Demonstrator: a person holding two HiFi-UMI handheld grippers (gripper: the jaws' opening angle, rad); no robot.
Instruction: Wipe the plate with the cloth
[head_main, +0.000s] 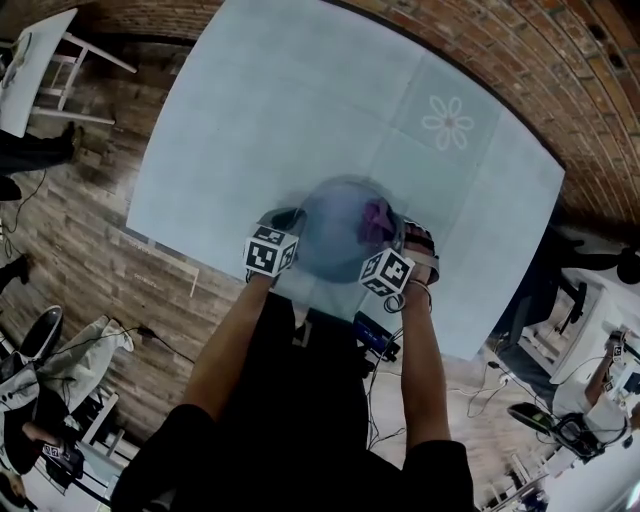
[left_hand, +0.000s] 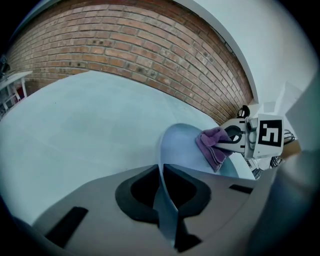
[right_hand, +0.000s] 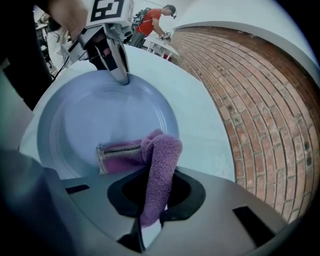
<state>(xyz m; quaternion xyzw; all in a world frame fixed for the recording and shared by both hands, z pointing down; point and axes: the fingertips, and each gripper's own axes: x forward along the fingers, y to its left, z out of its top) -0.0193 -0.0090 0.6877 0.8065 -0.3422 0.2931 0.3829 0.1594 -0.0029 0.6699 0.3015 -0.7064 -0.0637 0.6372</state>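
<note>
Purple cloth (right_hand: 161, 159), clamped in right tool (right_hand: 146, 226), rests on plate (right_hand: 95, 117).

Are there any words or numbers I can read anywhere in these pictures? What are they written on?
No words or numbers can be read anywhere.
Cube on the left gripper: black-and-white square markers, patterns, not letters.
Cube on the right gripper: the same kind.
Table: a flower drawing, no writing.
Plate, cloth: blank.
</note>
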